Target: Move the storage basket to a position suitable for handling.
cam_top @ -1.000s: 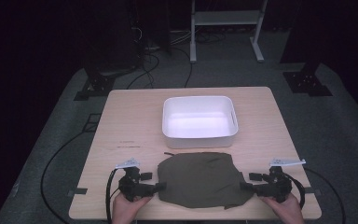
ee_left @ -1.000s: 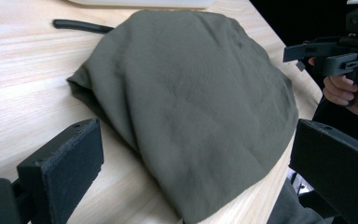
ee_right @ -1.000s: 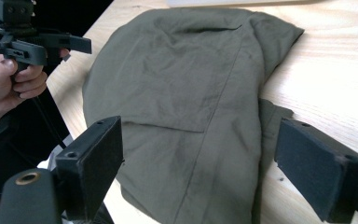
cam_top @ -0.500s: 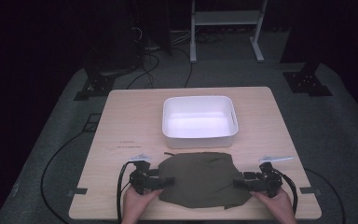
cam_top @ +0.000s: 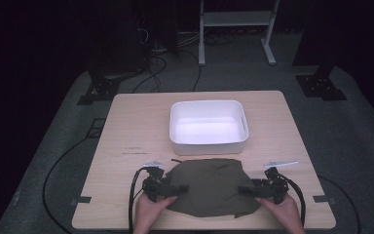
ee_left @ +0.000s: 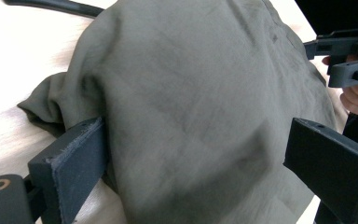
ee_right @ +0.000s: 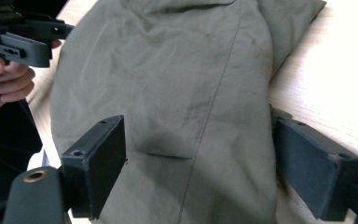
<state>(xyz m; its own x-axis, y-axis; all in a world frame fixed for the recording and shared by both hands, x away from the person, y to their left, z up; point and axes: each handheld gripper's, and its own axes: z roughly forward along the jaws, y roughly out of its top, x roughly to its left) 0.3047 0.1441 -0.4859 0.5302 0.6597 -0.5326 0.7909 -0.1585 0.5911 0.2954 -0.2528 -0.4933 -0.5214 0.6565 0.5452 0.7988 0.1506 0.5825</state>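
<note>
Straddling olive cloth (cam_top: pixel 209 187), both hand-held grippers unclenched | wooden table (cam_top: pixel 136 126) (white tub (cam_top: pixel 209 127) behind) | dark room

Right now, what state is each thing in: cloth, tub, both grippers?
Olive cloth: crumpled, lying on the table's near edge, not lifted.
White tub: upright, empty, beyond the cloth.
Left gripper: open, jaws astride the cloth's left edge.
Right gripper: open, jaws astride the cloth's right edge.

Left hand-held gripper (cam_top: pixel 180 188) and right hand-held gripper (cam_top: pixel 243 189), jaws wide apart, facing inward.
</note>
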